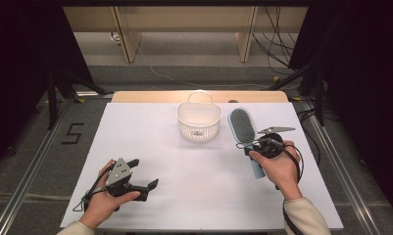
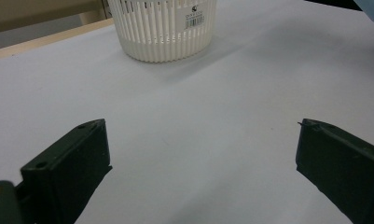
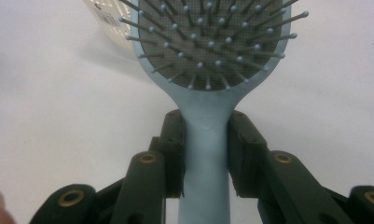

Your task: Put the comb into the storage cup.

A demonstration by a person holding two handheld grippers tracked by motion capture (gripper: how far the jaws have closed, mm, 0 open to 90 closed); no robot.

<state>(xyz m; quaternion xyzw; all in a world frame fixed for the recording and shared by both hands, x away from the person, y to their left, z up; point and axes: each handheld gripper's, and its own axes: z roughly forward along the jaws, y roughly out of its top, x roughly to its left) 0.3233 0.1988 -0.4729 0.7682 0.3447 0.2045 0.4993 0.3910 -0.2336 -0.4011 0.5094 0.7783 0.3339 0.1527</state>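
Note:
A light blue hairbrush (image 1: 243, 128) with a grey bristle pad is held above the white table, right of a white slatted basket (image 1: 199, 120). My right gripper (image 1: 255, 147) is shut on the hairbrush's handle (image 3: 206, 140) just below the head, both jaws pressing its sides; the bristles (image 3: 208, 42) face the camera. The handle's end sticks out below the hand in the high view. My left gripper (image 1: 145, 174) rests near the table's front left, open, with only bare table between its jaws. In the left gripper view the basket (image 2: 163, 28) stands far ahead.
The white table top (image 1: 194, 196) spreads between the two hands. A wooden strip (image 1: 150, 96) runs along its far edge. Black cables lie on the floor beyond the table at the right.

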